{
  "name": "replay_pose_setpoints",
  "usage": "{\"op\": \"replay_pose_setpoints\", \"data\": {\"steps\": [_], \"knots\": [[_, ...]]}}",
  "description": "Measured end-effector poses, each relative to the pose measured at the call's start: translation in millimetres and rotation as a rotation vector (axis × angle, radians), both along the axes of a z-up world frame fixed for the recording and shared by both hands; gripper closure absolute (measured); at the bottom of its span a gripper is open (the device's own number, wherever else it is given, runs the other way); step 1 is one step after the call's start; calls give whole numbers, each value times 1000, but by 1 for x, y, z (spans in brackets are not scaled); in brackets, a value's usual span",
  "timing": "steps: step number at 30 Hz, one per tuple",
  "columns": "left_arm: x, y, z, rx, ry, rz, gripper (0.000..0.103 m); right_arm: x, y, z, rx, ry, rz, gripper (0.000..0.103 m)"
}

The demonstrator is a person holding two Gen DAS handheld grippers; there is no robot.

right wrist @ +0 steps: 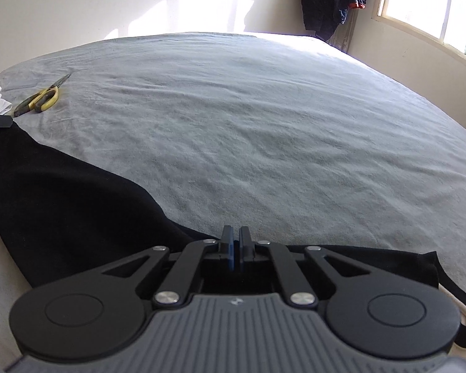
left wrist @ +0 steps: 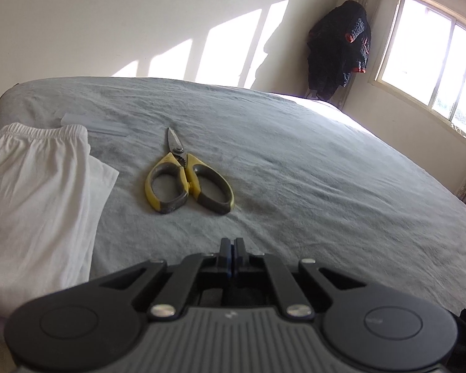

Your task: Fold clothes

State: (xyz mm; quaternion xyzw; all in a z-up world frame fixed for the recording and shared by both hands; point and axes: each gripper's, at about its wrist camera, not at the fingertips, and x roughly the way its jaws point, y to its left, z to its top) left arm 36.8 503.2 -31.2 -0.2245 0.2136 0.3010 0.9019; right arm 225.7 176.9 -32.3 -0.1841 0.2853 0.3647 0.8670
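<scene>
Under and left of the clenched right hand-held gripper (right wrist: 235, 236), black garment (right wrist: 62, 192) on the grey bed (right wrist: 264, 124).

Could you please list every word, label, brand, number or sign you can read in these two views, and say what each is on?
No readable words or numbers in either view.
left gripper: a small pale mark on its grey ribbed body, no letters legible.
right gripper: the same small mark, no letters legible.
scissors: no print visible.
</scene>
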Motion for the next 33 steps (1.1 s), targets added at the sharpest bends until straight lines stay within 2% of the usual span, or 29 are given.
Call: {"op": "replay_pose_setpoints", "data": {"steps": [5,9,11,13,14,16,18,19,20,22,24,26,28,29,31,33], "knots": [[-4,5,0,-13,-34,40,102,0,-2,15,93,-97,-65,99],[-3,2,3,21,-50,52,102,0,6,13,90,-174,-98,99],[2,2,0,11,-7,43,102,3,12,6,62,-156,-97,99],[8,7,-9,-43,60,35,100,6,19,-6,16,-131,-99,98],[6,8,-10,-58,53,41,99,8,22,-13,-8,-104,-102,98],[0,14,-7,-106,40,45,94,8,25,-18,-19,-101,-115,94],[-6,17,-4,-148,32,54,76,6,25,-13,-3,-88,-132,89],[-9,18,-3,-167,33,60,73,5,25,-10,10,-78,-141,85],[-12,19,-1,-186,34,66,72,2,24,-7,27,-77,-142,81],[-19,20,1,-224,35,77,72,-6,23,1,65,-78,-141,63],[-24,18,4,-243,40,81,72,-17,25,7,100,-74,-127,62],[-23,12,6,-227,57,58,72,-28,26,11,115,-67,-110,62],[-19,4,6,-180,111,3,69,-38,26,13,121,-65,-92,62],[-15,-1,4,-129,156,-22,68,-44,26,14,124,-64,-83,62],[-7,-15,0,27,270,-34,69,-55,26,17,129,-62,-66,62],[-5,-23,2,111,328,6,68,-63,17,21,129,-69,-56,61]]}}
